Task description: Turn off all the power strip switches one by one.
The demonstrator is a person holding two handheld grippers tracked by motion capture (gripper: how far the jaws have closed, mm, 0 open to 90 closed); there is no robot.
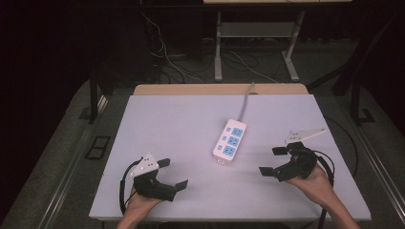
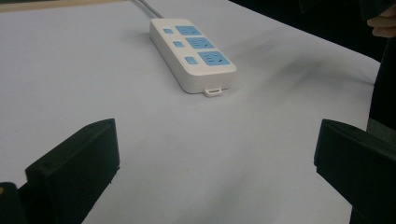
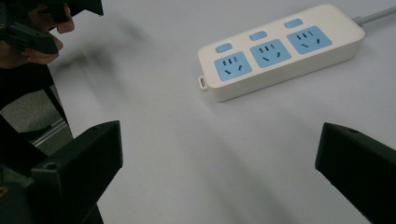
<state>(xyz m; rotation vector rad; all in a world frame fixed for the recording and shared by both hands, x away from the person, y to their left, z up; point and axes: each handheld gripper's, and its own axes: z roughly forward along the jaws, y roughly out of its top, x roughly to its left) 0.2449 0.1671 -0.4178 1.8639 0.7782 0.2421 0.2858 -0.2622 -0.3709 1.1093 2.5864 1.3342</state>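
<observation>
Power strip point(image 1: 229, 141): white, three blue sockets, each paired with a small blue switch; grey cable leaves its far end toward the back edge of the tabletop point(image 1: 162, 124). Position: flat, right of centre, set at a slight diagonal, with a small hanging tab at the near end. Nothing plugged in.

Left tool point(image 1: 173, 173): held low at the near left of the tabletop, jaws spread wide, holding nothing. Well apart from the strip; in the left gripper view the strip lies ahead between the jaw tips, far off.

Right tool point(image 1: 274, 161): near the right edge, jaws likewise wide and empty, pointing left toward the strip's near end. Closer to the strip than the left one, but not touching it.

Step in hand (judged): approach to the strip from both sides, no contact made yet.

Handling notes: the body is smooth, light plastic and will likely slide if pushed from one side alone. Best to bring a tool squarely across the short width, jaws straddling both long edges, then close gently. Avoid pressing the switches. Mind the cable, which may drag or twist the strip.
</observation>
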